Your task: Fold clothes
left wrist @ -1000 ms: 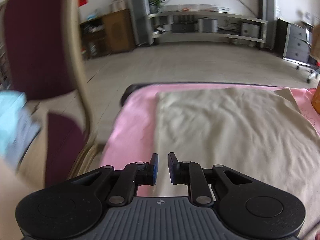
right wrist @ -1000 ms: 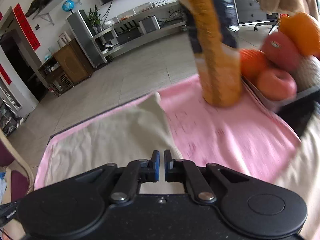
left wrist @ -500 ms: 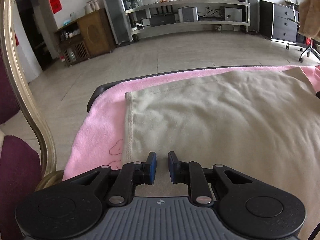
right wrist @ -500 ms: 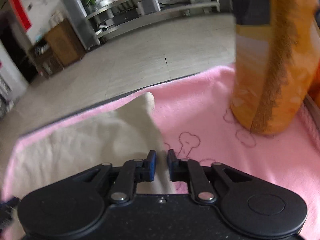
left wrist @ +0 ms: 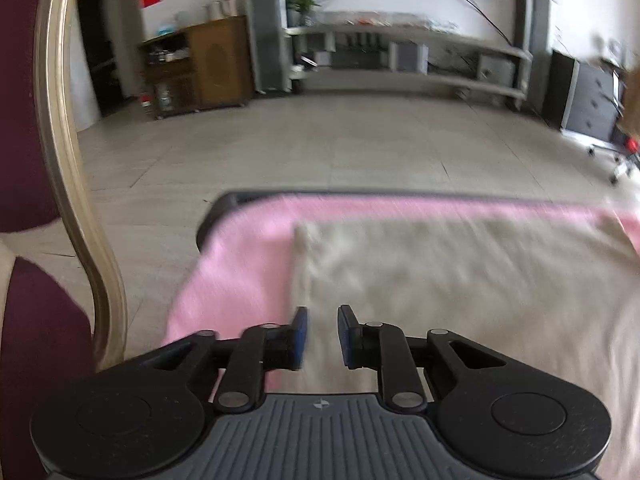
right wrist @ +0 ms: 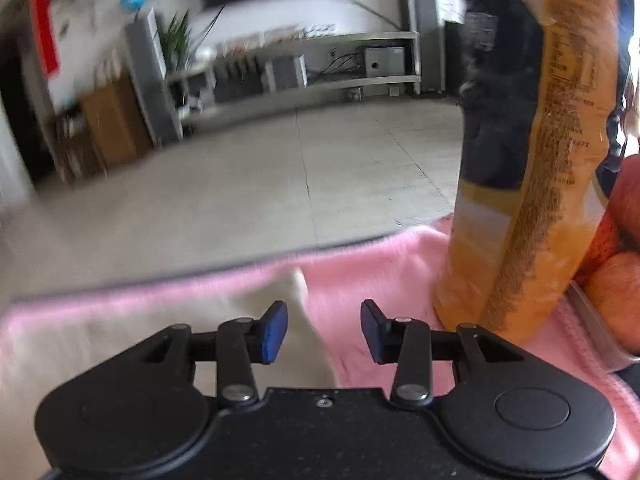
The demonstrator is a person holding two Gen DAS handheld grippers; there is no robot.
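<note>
A beige garment (left wrist: pixel 460 280) lies flat on a pink towel (left wrist: pixel 248 256) over the table. My left gripper (left wrist: pixel 322 334) hovers over the garment's left edge, jaws a small gap apart, holding nothing. In the right wrist view the garment's right edge and far corner (right wrist: pixel 280 312) lie on the pink towel (right wrist: pixel 360 272). My right gripper (right wrist: pixel 324 330) is open above that edge, one finger over the garment, one over the towel, empty.
A tall orange snack bag (right wrist: pixel 520 184) stands just right of the right gripper. A tray of apples and oranges (right wrist: pixel 616 288) sits beyond it. A maroon chair with a gold frame (left wrist: pixel 68 152) stands left of the table. Tiled floor lies past the far edge.
My right gripper has opened wide and moved toward the garment's far right corner. My left gripper has opened slightly and pulled back, so more floor and the far edge show.
</note>
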